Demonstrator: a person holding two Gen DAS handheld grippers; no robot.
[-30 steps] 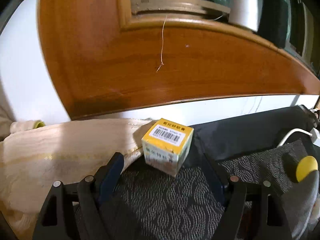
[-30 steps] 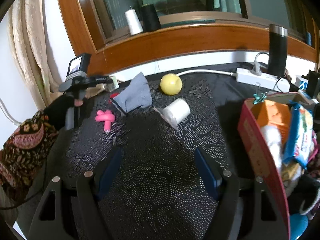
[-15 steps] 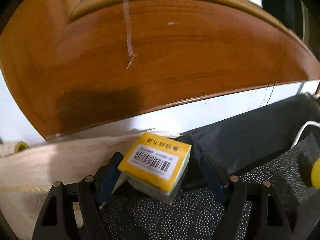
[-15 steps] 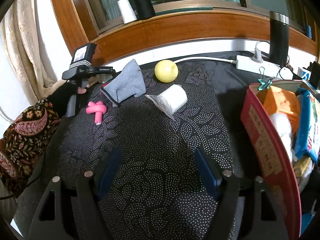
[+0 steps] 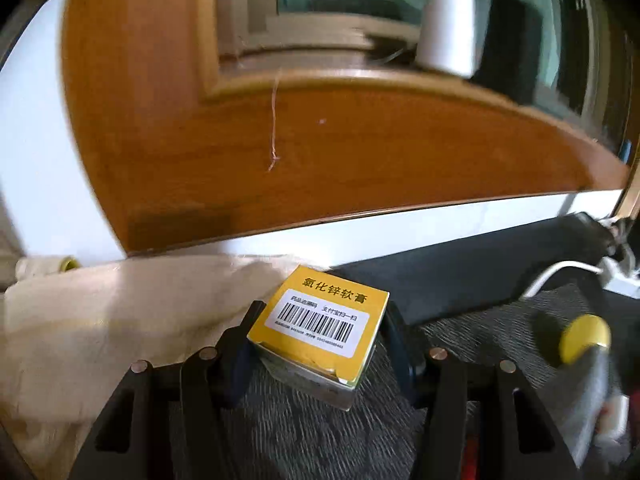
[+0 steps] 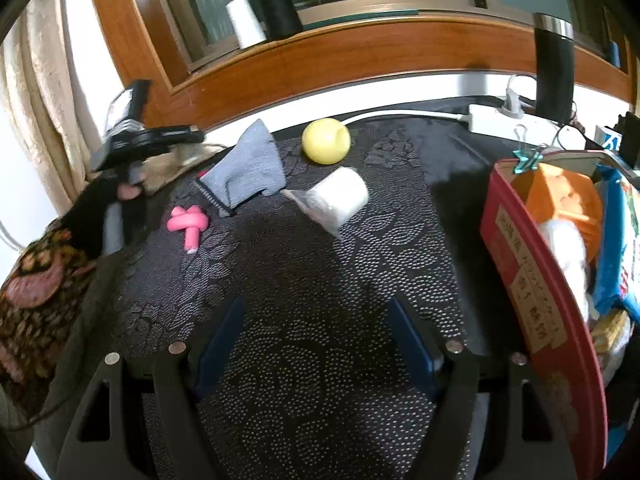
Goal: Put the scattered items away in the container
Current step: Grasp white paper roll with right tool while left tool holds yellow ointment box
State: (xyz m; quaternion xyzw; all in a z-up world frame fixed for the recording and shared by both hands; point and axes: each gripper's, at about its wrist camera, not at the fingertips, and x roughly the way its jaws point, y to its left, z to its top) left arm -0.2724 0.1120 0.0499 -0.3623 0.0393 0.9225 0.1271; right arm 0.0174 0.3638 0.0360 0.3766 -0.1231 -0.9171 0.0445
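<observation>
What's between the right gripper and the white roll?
Nothing: in the right wrist view only bare dotted black cloth lies between the right gripper and the white roll.

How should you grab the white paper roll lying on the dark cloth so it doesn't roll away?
Probably across its round middle. The white paper roll lies on its side with a loose sheet trailing toward the front-left. Bring the open right hand-held gripper down from above, one finger on each curved side, clear of the sheet, so it is trapped as the fingers close.
</observation>
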